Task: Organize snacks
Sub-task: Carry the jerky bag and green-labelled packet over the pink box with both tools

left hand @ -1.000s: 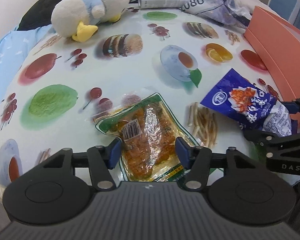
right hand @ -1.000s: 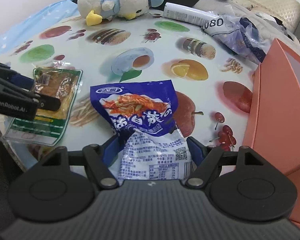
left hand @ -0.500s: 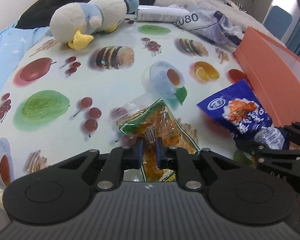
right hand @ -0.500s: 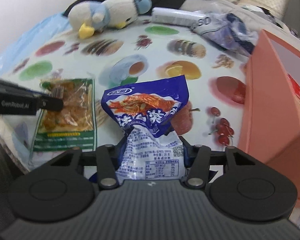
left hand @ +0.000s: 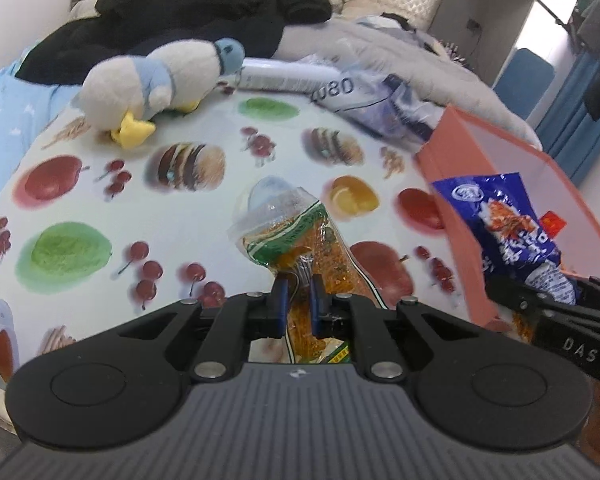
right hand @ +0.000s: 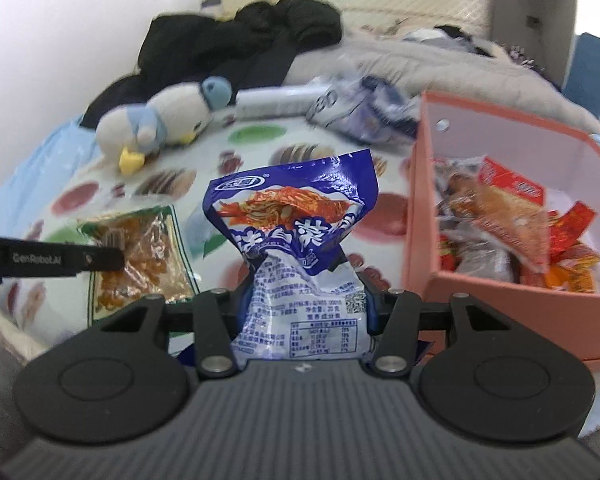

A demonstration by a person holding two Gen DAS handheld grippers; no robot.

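My left gripper (left hand: pixel 299 289) is shut on a clear green-edged packet of orange snack (left hand: pixel 300 236), which hangs lifted above the fruit-print tablecloth (left hand: pixel 100 208). In the right wrist view the same packet (right hand: pixel 140 248) shows at the left, pinched by the left gripper's finger (right hand: pixel 100 259). My right gripper (right hand: pixel 306 292) is shut on a blue and white snack bag (right hand: pixel 296 216), crumpled at its waist and held upright off the table. That blue bag (left hand: pixel 508 220) is in front of the pink box (left hand: pixel 500 152) in the left wrist view.
The open pink box (right hand: pixel 500 292) at the right holds several red and orange snack packets (right hand: pixel 512 216). A plush duck (left hand: pixel 156 88), a white tube (left hand: pixel 276 76) and a crumpled plastic bag (left hand: pixel 380 100) lie at the table's far side. Dark clothing (left hand: pixel 180 12) is piled behind.
Both grippers closed on their packets, then lifted them off the tablecloth. The blue bag has moved nearer the pink box, and the views now tilt up more toward the room.
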